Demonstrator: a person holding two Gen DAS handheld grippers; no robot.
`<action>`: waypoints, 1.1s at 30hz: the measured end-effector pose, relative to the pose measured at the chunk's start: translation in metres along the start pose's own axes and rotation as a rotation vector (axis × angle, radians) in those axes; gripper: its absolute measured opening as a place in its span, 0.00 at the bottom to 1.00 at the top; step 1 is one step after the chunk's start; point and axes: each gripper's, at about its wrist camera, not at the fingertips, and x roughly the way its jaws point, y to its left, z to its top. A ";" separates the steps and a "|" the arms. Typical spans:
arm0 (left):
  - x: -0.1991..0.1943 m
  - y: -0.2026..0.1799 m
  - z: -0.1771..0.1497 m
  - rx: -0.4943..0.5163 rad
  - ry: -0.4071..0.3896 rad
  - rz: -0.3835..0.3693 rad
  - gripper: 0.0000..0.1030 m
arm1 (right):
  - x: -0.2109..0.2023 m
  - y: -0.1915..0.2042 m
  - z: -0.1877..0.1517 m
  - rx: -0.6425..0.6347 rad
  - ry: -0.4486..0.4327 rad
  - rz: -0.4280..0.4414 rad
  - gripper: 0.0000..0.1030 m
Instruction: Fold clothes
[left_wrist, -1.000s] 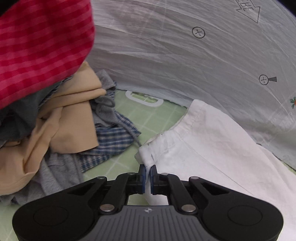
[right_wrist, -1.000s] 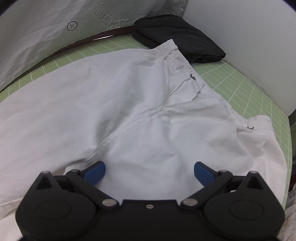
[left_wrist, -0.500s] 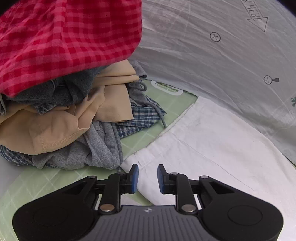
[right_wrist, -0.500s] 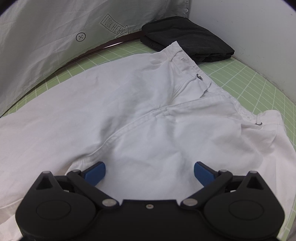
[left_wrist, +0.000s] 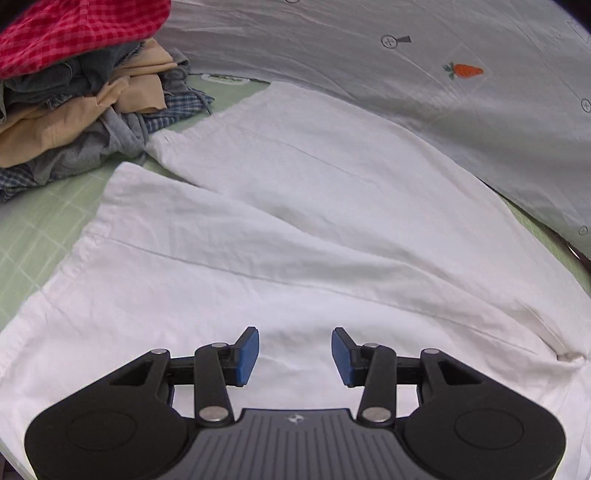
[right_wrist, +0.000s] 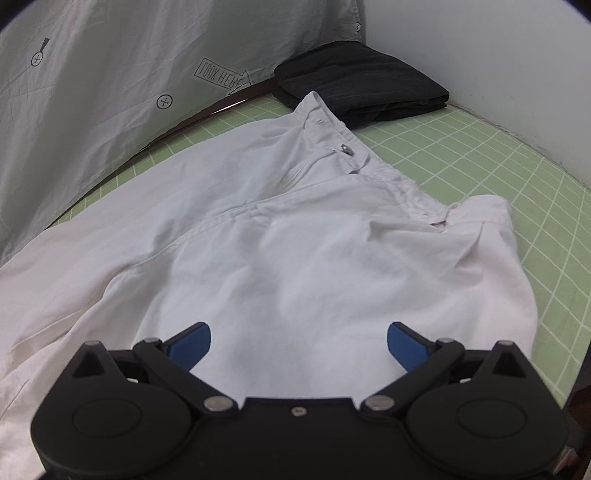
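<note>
The white trousers (left_wrist: 295, 206) run off the bottom and right edges of the left wrist view, and in the right wrist view their legs leave the left edge, so no single view shows them whole; the black body of each gripper also covers the cloth nearest the camera. The pile of unfolded clothes (left_wrist: 85, 110) is cut by the top and left edges, with a red checked garment (left_wrist: 74, 29) hiding what lies beneath it. The far side of the folded black garment (right_wrist: 362, 85) cannot be seen, and the grey printed sheet (right_wrist: 110, 74) covers whatever stands behind the green grid mat (right_wrist: 498, 177).
</note>
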 end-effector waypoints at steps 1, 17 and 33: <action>0.000 -0.005 -0.011 0.003 0.027 -0.004 0.44 | -0.002 -0.013 0.002 0.011 0.001 -0.003 1.00; -0.023 -0.051 -0.122 -0.052 0.115 0.017 0.44 | -0.008 -0.150 -0.008 0.173 0.071 0.115 1.00; -0.052 -0.025 -0.153 -0.187 0.077 -0.062 0.44 | -0.003 -0.145 -0.040 0.370 0.222 0.513 1.00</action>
